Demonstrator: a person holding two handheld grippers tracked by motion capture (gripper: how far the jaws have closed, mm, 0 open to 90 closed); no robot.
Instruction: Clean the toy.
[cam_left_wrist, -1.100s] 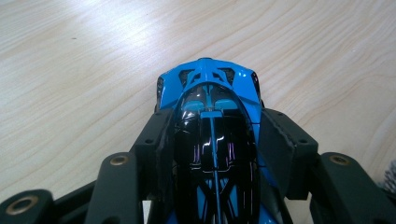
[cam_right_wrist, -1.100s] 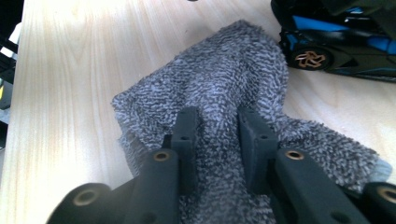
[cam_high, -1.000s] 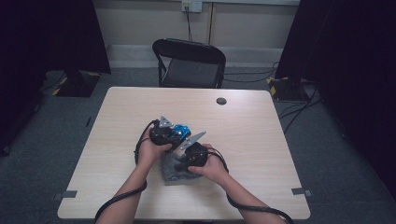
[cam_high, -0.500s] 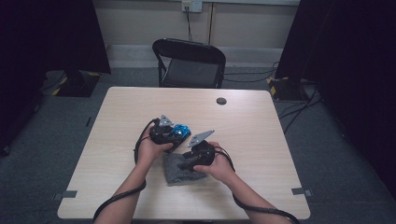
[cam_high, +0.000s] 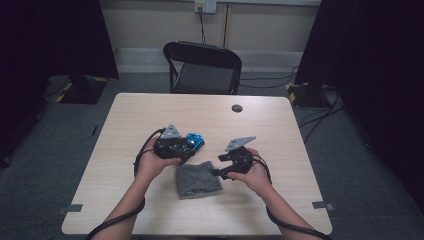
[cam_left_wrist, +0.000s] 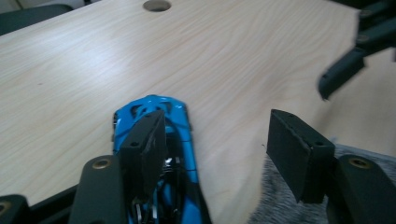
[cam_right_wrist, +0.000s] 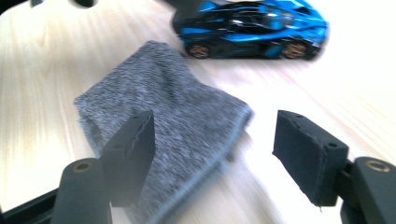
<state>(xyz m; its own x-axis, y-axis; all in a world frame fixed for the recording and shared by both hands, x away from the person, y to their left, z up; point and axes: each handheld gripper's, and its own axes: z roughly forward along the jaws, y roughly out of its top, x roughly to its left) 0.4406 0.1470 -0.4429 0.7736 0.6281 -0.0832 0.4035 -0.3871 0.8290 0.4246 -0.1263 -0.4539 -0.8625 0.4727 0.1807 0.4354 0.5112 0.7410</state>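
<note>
A blue toy car (cam_high: 194, 140) stands on the wooden table (cam_high: 280, 130), just beyond a folded grey cloth (cam_high: 197, 179). My left gripper (cam_high: 191, 149) hovers over the car. Its jaws have just been opening; in the left gripper view (cam_left_wrist: 217, 135) the car (cam_left_wrist: 154, 103) lies under and beside the left jaw, untouched, and the cloth (cam_left_wrist: 268, 207) sits at the lower right. My right gripper (cam_high: 218, 165) is just right of the cloth. Its jaws have just been opening too and stand open (cam_right_wrist: 215, 135) above the cloth (cam_right_wrist: 173, 107) with nothing gripped, the car (cam_right_wrist: 252, 23) beyond.
A black folding chair (cam_high: 202, 70) stands behind the table's far edge. A dark round hole (cam_high: 237, 108) sits in the tabletop near the back. Cables run across the floor at the right. The right gripper's jaw (cam_left_wrist: 341, 72) shows in the left gripper view.
The right gripper has let go of the grey cloth and pulled away to the right, jaws now apart. The cloth lies flat on the table. The left gripper has lifted a little over the car.
</note>
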